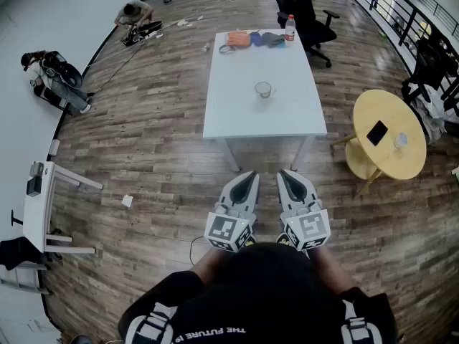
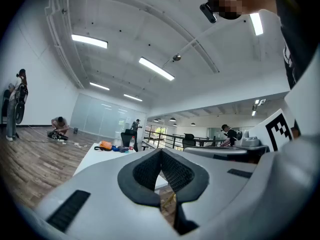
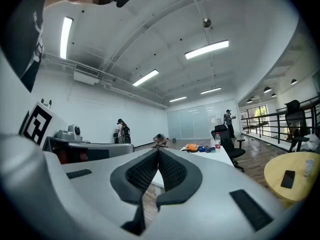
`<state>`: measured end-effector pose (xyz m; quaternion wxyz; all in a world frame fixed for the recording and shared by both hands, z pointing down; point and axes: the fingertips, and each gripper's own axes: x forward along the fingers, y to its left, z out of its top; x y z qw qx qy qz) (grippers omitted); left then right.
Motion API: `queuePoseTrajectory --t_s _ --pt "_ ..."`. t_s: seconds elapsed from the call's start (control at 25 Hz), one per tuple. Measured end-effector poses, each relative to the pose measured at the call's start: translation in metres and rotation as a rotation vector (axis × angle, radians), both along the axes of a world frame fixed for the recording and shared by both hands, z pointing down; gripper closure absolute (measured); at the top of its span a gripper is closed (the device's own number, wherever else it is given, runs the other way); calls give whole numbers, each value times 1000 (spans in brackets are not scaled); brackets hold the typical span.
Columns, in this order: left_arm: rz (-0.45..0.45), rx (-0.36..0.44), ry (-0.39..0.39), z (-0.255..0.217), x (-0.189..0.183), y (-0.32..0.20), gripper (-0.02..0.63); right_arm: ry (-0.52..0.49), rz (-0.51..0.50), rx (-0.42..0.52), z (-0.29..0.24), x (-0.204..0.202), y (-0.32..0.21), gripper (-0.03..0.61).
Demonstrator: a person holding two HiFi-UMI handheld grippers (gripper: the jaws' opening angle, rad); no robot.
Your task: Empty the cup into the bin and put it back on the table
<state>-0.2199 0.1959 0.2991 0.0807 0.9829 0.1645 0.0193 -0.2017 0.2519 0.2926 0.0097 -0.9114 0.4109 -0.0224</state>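
Note:
A clear glass cup [image 1: 264, 89] stands upright near the middle of the long white table [image 1: 244, 117], well ahead of me. My left gripper [image 1: 251, 175] and right gripper [image 1: 282, 173] are side by side close to my body, over the wooden floor short of the table's near edge. Both point toward the table. In the left gripper view the jaws [image 2: 161, 152] are shut, pads together with nothing between them. The right gripper view shows the same for the right gripper [image 3: 158, 151]. No bin shows in any view.
A water bottle [image 1: 290, 27] and orange and blue items [image 1: 249, 39] lie at the table's far end, with a black office chair [image 1: 301, 9] behind. A round yellow table [image 1: 387, 131] with a phone [image 1: 376, 132] stands at the right. A white desk [image 1: 39, 206] is at the left.

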Motion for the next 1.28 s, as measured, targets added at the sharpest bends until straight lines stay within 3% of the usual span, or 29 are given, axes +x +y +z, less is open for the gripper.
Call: queuePoseTrajectory --t_s 0.76,1.08,1.28 --pt "4 -8 8 -1 -5 -11 594 -6 2 24 0 -2 -8 561" --pt "-15 -26 6 5 -13 -40 594 -9 -9 18 3 -8 -33 561" --pt "-14 -15 23 4 -8 -64 594 11 36 8 -2 5 -39 561"
